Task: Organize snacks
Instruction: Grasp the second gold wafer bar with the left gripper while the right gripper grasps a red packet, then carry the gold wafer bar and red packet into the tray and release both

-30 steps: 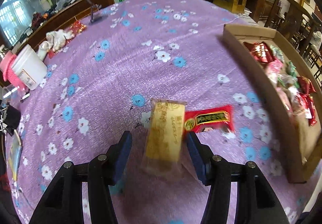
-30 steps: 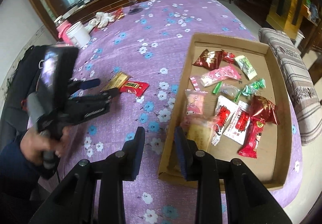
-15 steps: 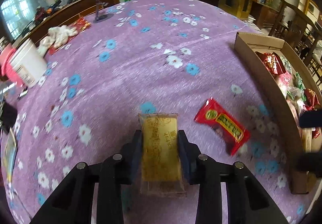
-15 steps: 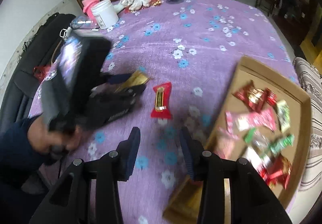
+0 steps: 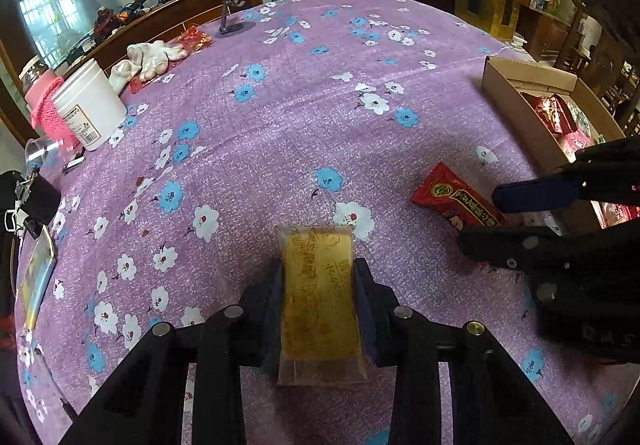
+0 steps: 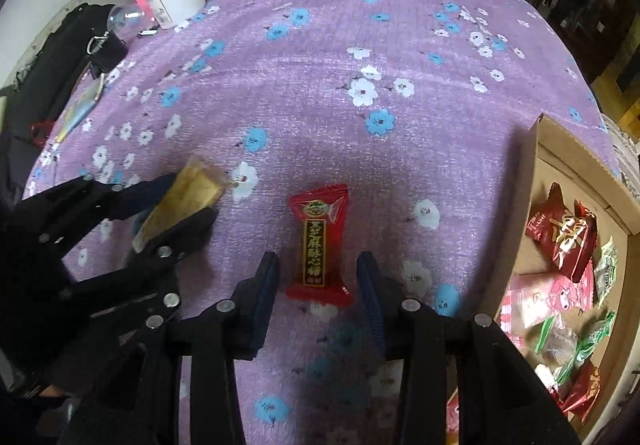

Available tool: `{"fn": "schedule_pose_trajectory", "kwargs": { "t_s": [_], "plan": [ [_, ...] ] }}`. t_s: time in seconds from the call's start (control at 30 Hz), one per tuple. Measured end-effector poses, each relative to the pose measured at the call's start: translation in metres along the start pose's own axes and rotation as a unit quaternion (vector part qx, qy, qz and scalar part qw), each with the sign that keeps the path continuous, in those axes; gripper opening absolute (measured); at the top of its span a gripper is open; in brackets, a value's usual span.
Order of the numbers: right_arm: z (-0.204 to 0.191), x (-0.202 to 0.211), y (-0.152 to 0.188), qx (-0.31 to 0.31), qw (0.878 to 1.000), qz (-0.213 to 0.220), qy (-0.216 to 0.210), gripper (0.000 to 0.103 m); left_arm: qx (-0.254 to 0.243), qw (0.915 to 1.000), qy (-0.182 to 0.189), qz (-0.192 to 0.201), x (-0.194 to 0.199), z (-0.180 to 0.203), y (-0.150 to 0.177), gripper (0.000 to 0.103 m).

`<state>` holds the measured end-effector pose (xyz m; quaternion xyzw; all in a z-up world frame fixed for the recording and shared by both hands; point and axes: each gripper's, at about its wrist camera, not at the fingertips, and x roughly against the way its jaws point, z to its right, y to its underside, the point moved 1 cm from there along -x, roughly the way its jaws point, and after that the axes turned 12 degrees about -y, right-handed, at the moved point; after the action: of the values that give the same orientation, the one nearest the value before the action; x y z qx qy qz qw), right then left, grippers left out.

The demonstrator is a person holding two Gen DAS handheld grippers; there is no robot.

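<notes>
Purple flowered cloth covers the surface [image 6: 320, 57]. At left, the left gripper [image 5: 318, 277] is clamped on a gold packet [image 5: 318, 297]. To its right, a red packet [image 6: 320, 241] lies flat between the right gripper's [image 6: 318, 265] jaws, which have just been closing and stand clear of it. A cardboard tray [image 6: 536, 173] of snacks sits far right.

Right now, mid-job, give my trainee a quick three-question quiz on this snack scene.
1. True or false: the left gripper is shut on the yellow snack pack.
2. Which snack lies between the right gripper's open fingers: A) the red candy pack, B) a green candy, C) a pink pack?
3. Fill in: the sorted snacks lie in a cardboard ____.

Key: 1 true; 2 A; 3 tray.
</notes>
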<state>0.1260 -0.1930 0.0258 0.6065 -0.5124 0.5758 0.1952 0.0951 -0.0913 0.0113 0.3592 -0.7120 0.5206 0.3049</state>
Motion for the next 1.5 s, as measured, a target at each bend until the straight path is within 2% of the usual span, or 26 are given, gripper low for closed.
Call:
{"fn": "schedule_pose_trajectory", "kwargs": {
  "t_s": [0.03,0.3,0.93,1.5],
  "plan": [
    [0.001,-0.001,0.0,0.0,1.0,-0.002,0.002,0.024,0.001,1.0,0.0,0.0,0.0,0.0,0.0,0.036],
    [-0.005,-0.002,0.0,0.026,0.999,0.012,0.017,0.019,0.004,0.9999,-0.006,0.009,-0.001,0.001,-0.001,0.036],
    [-0.03,0.034,0.003,0.06,0.994,0.066,0.057,0.018,0.008,0.9998,-0.004,0.019,0.006,-0.002,-0.001,0.035],
    [-0.04,0.054,0.012,0.059,0.993,0.086,0.061,0.018,0.008,0.9993,-0.002,0.036,0.024,-0.008,-0.001,0.035]
  ]
}}
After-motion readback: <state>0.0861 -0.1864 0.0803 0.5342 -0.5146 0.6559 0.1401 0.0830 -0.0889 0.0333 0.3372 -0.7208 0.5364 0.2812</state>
